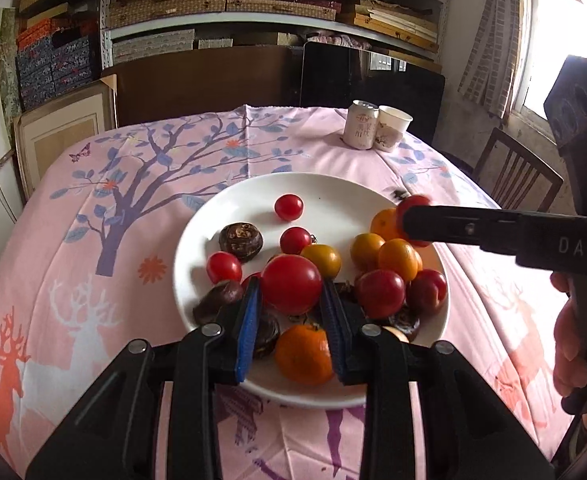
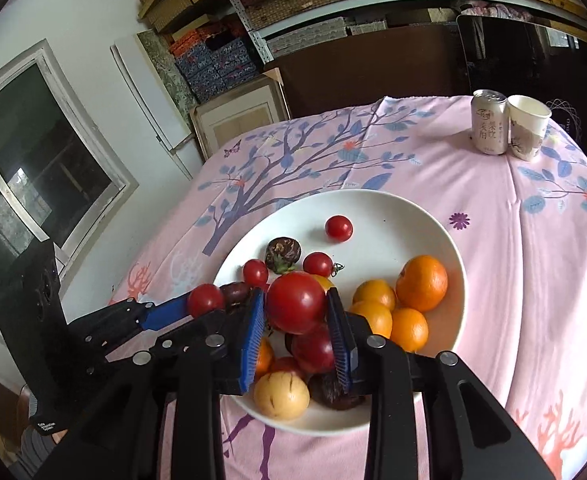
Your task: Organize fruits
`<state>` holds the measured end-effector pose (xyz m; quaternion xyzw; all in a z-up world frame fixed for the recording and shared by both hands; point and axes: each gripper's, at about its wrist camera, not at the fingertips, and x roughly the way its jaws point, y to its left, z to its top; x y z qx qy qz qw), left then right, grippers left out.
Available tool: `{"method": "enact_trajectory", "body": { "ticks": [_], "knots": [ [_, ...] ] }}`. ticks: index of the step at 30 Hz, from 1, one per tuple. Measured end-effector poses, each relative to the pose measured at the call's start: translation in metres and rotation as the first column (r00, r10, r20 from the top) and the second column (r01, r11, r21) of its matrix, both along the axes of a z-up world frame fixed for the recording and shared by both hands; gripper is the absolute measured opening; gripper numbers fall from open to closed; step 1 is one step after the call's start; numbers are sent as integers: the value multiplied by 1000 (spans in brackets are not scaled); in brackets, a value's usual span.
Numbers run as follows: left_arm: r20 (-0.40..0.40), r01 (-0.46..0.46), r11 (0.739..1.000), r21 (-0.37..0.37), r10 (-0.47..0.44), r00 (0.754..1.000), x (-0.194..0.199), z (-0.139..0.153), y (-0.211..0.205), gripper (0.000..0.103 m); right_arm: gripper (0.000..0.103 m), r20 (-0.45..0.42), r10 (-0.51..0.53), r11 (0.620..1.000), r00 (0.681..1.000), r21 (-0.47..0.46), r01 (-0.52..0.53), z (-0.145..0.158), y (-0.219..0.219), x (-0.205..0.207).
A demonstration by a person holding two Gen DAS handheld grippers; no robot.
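A white plate (image 1: pixel 333 188) (image 2: pixel 433 224) holds red tomatoes, small oranges and dark brown water chestnuts. My left gripper (image 1: pixel 291 292) is shut on a large red tomato (image 1: pixel 291 284) just above the plate's near side. It also shows in the right wrist view, at the left (image 2: pixel 201 302). My right gripper (image 2: pixel 295 300) is shut on another large red tomato (image 2: pixel 295 300) above the pile. In the left wrist view the right gripper (image 1: pixel 409 220) comes in from the right with its tomato (image 1: pixel 411 202). A yellow fruit (image 2: pixel 280 395) lies at the plate's near rim.
The plate sits on a pink tablecloth (image 1: pixel 133 184) with tree and deer prints. A drink can (image 1: pixel 359 124) and a paper cup (image 1: pixel 391 128) stand at the far right. A wooden chair (image 1: pixel 517 172) is beside the table on the right. Shelves with boxes are behind.
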<state>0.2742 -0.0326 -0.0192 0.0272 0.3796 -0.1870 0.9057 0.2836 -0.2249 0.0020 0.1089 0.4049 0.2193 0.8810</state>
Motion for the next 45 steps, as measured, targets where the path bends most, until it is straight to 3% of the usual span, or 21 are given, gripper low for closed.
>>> {"method": "enact_trajectory", "body": {
  "ticks": [1, 3, 4, 6, 7, 8, 9, 11, 13, 20, 25, 29, 33, 37, 41, 45],
  "knots": [
    [-17, -6, 1000, 8, 6, 1000, 6, -3, -4, 31, 39, -7, -10, 1000, 1000, -5, 10, -3, 0, 6],
    [-31, -37, 999, 29, 38, 999, 12, -8, -6, 52, 47, -5, -44, 999, 999, 2, 44, -7, -5, 8],
    [-27, -50, 998, 26, 51, 998, 10, -8, -5, 67, 47, -4, -45, 999, 999, 17, 45, -8, -6, 5],
    [5, -70, 997, 35, 70, 998, -1, -6, -2, 82, 49, 12, -38, 999, 999, 25, 38, -9, -9, -10],
    [26, -81, 995, 55, 80, 996, -10, -3, -2, 91, 56, 28, -43, 999, 999, 18, 42, -9, -9, -21],
    [36, -83, 995, 62, 81, 996, -18, -2, 1, 93, 69, 50, -52, 999, 997, 17, 52, -9, -11, -36],
    [46, -82, 995, 61, 80, 996, -30, 1, 3, 95, 75, 70, -68, 998, 995, 22, 67, -8, -13, -51],
    [56, -74, 995, 72, 70, 996, -53, 5, 7, 96, 92, 109, -101, 995, 989, 20, 100, -8, -19, -81],
    [70, -65, 995, 79, 59, 996, -83, 8, 11, 98, 99, 147, -105, 994, 984, 11, 104, -7, -23, -116],
    [86, -118, 993, -7, 118, 989, -169, 12, 36, 98, 99, 146, -95, 995, 985, 15, 94, -16, -32, -193],
    [125, -115, 993, 10, 112, 986, -207, 16, 33, 98, 99, 177, -146, 989, 973, 27, 144, -13, -43, -228],
    [120, -134, 991, -6, 134, 984, -223, 19, 32, 98, 99, 218, -161, 987, 963, 16, 162, -8, -48, -251],
    [196, -190, 981, 43, 178, 964, -244, 28, 26, 98, 99, 234, -162, 986, 959, 3, 166, -6, -52, -268],
    [204, -182, 983, 38, 171, 964, -254, 35, 23, 98, 99, 253, -171, 984, 952, -12, 179, -4, -54, -283],
    [234, -216, 973, 81, 192, 953, -261, 36, 18, 98, 99, 267, -175, 982, 948, -28, 189, -3, -54, -290],
    [231, -247, 966, 78, 223, 947, -260, 36, 23, 98, 99, 263, -175, 980, 949, -41, 192, -3, -51, -289]
  ]
}}
